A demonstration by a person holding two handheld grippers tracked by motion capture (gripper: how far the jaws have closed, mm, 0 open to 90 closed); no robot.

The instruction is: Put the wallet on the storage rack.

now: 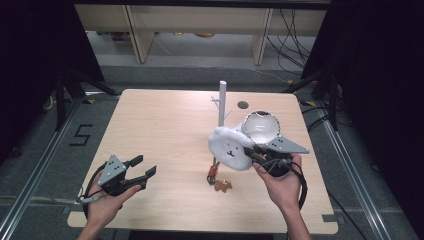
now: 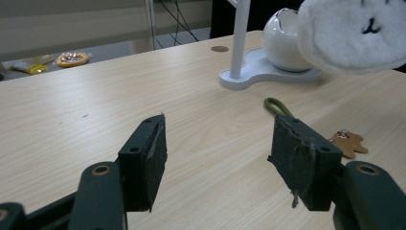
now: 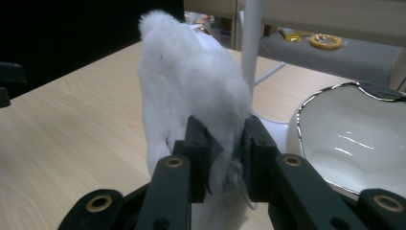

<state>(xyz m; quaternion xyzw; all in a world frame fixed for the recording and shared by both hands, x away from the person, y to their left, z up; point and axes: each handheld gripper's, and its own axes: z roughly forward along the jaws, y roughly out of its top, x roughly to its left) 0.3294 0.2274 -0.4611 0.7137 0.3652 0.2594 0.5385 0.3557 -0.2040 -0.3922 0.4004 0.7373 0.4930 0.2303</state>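
A white fluffy plush (image 1: 231,146) with a small drawn face hangs above the table, and my right gripper (image 1: 256,152) is shut on its edge; the right gripper view shows the jaws pinching the plush (image 3: 191,91). Behind it stands a white stand (image 1: 222,102) with an upright post and an egg-shaped bowl (image 1: 260,126). My left gripper (image 1: 144,167) rests open and empty near the table's front left, well apart from the plush (image 2: 352,31). On the table below the plush lie a green loop (image 2: 275,105) and a small brown bear charm (image 1: 223,186).
The light wooden table (image 1: 160,130) has a dark round hole (image 1: 243,105) near its far edge. Shelving and cables stand on the floor beyond the table. Metal rails run along both sides.
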